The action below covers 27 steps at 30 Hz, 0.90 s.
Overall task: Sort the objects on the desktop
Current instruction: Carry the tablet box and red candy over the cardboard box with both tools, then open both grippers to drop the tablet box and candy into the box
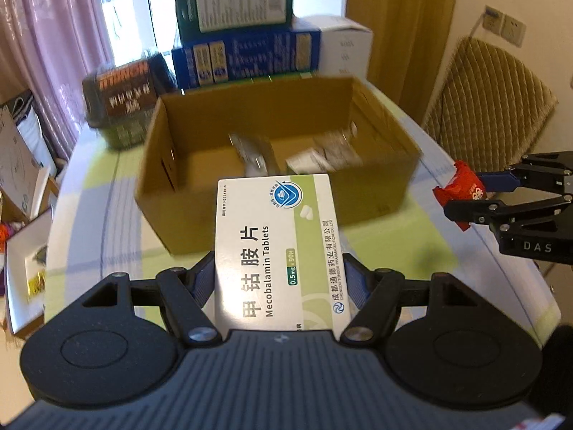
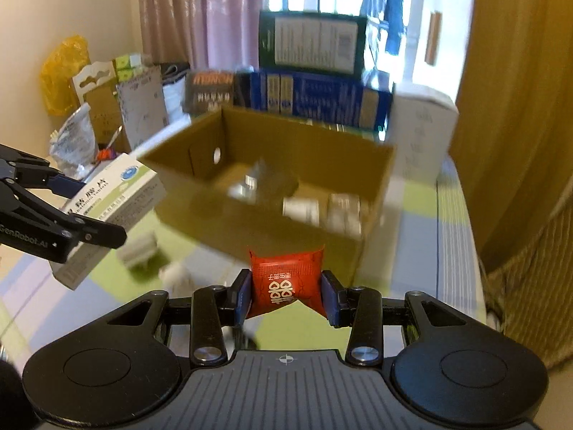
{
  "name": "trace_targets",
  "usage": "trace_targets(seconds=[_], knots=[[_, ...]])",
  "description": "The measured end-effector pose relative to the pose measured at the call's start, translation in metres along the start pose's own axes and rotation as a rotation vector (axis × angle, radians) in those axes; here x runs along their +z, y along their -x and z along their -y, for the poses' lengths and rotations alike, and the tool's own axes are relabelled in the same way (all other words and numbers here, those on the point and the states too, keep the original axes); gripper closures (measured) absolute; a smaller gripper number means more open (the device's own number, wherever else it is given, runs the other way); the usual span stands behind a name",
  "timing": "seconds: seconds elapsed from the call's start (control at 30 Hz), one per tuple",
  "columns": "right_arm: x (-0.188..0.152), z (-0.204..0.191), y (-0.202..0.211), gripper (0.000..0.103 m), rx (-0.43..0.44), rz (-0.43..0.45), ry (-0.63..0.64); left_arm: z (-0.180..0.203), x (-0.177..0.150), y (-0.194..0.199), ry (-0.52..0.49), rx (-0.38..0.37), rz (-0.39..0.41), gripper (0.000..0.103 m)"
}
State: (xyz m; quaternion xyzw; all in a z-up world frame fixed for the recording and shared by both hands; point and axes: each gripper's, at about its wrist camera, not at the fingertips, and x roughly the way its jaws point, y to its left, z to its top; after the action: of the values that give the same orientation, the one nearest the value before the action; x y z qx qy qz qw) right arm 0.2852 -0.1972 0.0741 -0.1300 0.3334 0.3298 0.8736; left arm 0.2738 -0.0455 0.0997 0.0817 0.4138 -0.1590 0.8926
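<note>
Left tool (image 1: 279, 279) clamps a Mecobalamin tablet box (image 1: 277, 247) before the open cardboard box (image 1: 250, 193); right tool (image 2: 286, 295), beside it, grips a red sachet (image 2: 286, 283).

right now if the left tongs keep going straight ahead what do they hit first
Probably the near wall of the open brown cardboard box. The white and green medicine carton held in the left tongs would touch it first; depth is unclear, and it might pass over the rim.
</note>
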Motion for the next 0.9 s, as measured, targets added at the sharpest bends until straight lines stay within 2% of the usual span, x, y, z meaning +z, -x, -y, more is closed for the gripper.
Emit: trace_targets(seconds=[0.2, 0.37, 0.57, 0.9], knots=[[0.056, 0.004, -0.035, 0.065, -0.002, 0.024, 0.003, -0.021, 0.053, -0.022, 0.004, 0.031, 0.015, 0.036], [0.081, 0.014, -0.067, 0.065, -0.004, 0.003, -0.033, -0.039, 0.081, -0.047, 0.036, 0.025, 0.008, 0.035], [0.089, 0.025, -0.094, 0.065, -0.015, -0.023, -0.052, -0.055, 0.094, -0.075, 0.063, 0.028, -0.011, 0.035], [0.089, 0.042, -0.126, 0.065, -0.034, -0.041, -0.082, -0.068, 0.098, -0.106, 0.085, 0.024, -0.007, 0.035]])
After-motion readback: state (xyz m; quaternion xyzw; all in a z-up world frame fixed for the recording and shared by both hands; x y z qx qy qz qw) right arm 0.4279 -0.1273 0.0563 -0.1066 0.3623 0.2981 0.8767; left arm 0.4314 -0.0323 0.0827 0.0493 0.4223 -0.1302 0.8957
